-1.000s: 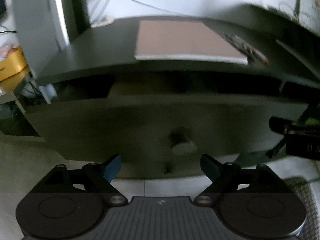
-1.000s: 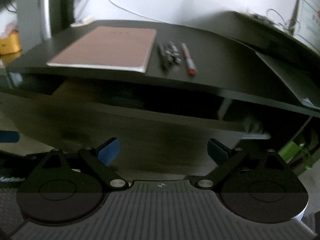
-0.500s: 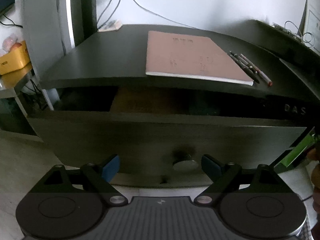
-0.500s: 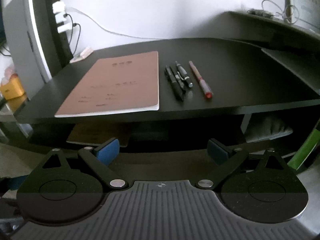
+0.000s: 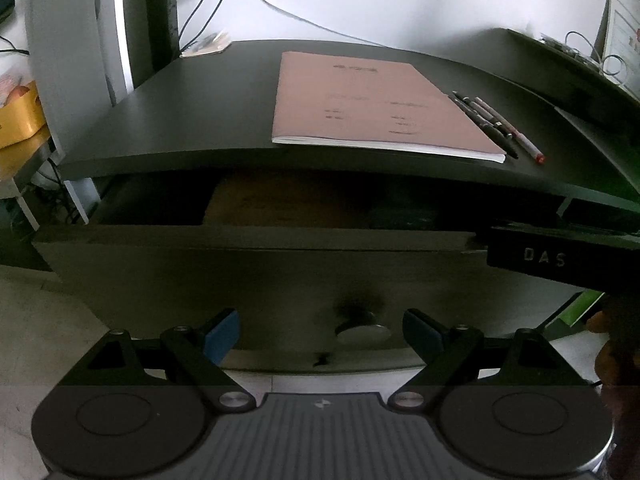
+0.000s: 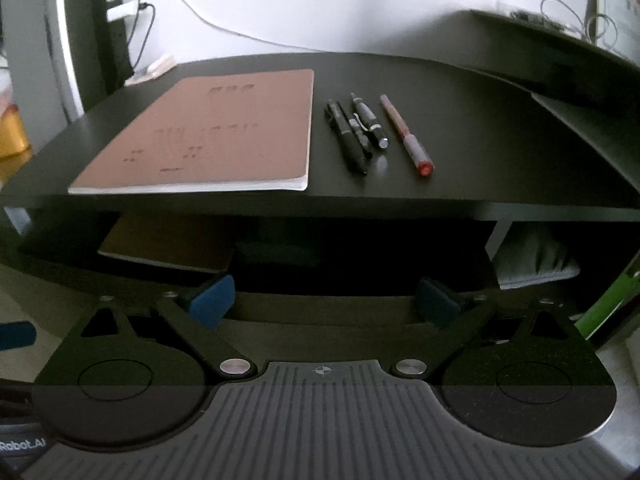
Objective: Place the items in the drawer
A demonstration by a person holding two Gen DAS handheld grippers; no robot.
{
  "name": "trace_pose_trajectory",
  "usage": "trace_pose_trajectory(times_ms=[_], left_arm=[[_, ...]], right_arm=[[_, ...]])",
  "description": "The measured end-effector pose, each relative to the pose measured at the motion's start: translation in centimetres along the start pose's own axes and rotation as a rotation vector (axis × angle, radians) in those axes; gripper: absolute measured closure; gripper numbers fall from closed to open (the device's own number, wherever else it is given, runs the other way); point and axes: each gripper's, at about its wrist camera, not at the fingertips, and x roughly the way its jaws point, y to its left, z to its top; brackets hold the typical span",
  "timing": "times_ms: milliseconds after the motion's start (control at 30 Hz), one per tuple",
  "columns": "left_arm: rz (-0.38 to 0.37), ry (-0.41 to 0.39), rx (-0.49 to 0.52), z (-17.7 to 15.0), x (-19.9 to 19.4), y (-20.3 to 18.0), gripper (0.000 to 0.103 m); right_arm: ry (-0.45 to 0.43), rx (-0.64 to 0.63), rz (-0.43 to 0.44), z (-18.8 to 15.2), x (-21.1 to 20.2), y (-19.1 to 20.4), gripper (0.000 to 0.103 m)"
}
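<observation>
A brown notebook (image 5: 372, 104) (image 6: 216, 136) lies on the black desk (image 5: 192, 112). Right of it lie several pens (image 6: 356, 136), one with a red cap (image 6: 408, 140) (image 5: 528, 146). Under the desk the drawer (image 5: 256, 272) stands pulled out, with a round knob (image 5: 362, 330) on its front and a brown book (image 6: 168, 244) inside. My left gripper (image 5: 320, 332) is open and empty, low in front of the drawer front near the knob. My right gripper (image 6: 324, 300) is open and empty, above the drawer's front edge, facing the pens.
A grey monitor back (image 5: 80, 48) with cables stands at the desk's left. A yellow box (image 5: 16, 120) sits further left. A raised black shelf (image 6: 560, 56) runs along the right. The right gripper's body (image 5: 560, 256) shows at the drawer's right corner. A green object (image 6: 608, 300) stands lower right.
Both grippers have risen and come nearer the desk. The right view now looks over the desktop onto the pens. Both stay open.
</observation>
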Motion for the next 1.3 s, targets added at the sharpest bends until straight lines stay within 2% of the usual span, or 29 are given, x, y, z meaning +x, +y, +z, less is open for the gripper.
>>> trace_pose_trajectory(times_ms=[233,333,367,400,433,500,533,700,800,933,1067,1133,1300], left_arm=[[0.04,-0.03,-0.002,-0.1,-1.9,0.3,0.014],[0.052,-0.045,-0.007,-0.4,-3.1,0.5,0.014],[0.055,-0.051,-0.008,-0.5,-3.5,0.5,0.014],[0.062,-0.056,-0.01,-0.6,-3.9,0.7,0.013],[0.068,-0.062,-0.012,-0.8,-4.3,0.8,0.013],[0.085,-0.069,-0.023,-1.0,-4.9,1.2,0.013],[0.093,-0.073,-0.032,-1.0,-5.1,1.4,0.013],[0.137,-0.111,-0.062,-0.4,-5.9,2.1,0.013],[0.136,-0.123,-0.076,0.2,-5.9,2.2,0.013],[0.128,-0.112,-0.073,0.3,-5.2,2.0,0.013],[0.13,-0.095,-0.071,-0.1,-4.2,1.9,0.013],[0.132,-0.087,-0.07,-0.4,-3.8,1.8,0.013],[0.126,-0.072,-0.067,-0.6,-3.4,1.6,0.013]], right_arm=[[0.021,-0.065,0.032,-0.5,-0.5,0.5,0.0],[0.065,-0.286,-0.099,-1.9,0.1,3.3,0.0],[0.058,-0.337,-0.129,-2.5,0.1,4.0,0.003],[0.04,-0.339,-0.115,-2.9,-0.3,4.3,0.006],[0.033,-0.304,-0.056,-2.9,-1.0,4.1,0.012],[0.029,-0.214,0.051,-2.2,-2.1,3.4,0.013],[0.019,-0.18,0.07,-1.8,-2.5,3.1,0.012],[-0.071,-0.071,0.071,0.6,-4.3,1.5,0.012],[-0.089,-0.029,0.037,1.7,-4.0,0.7,0.012],[-0.032,-0.006,-0.007,2.1,-1.9,0.4,0.014],[0.041,0.025,0.016,1.4,-0.2,0.0,0.013],[0.017,-0.018,-0.002,0.8,-0.1,0.5,0.012],[0.006,-0.025,0.005,0.2,-0.1,0.8,0.009]])
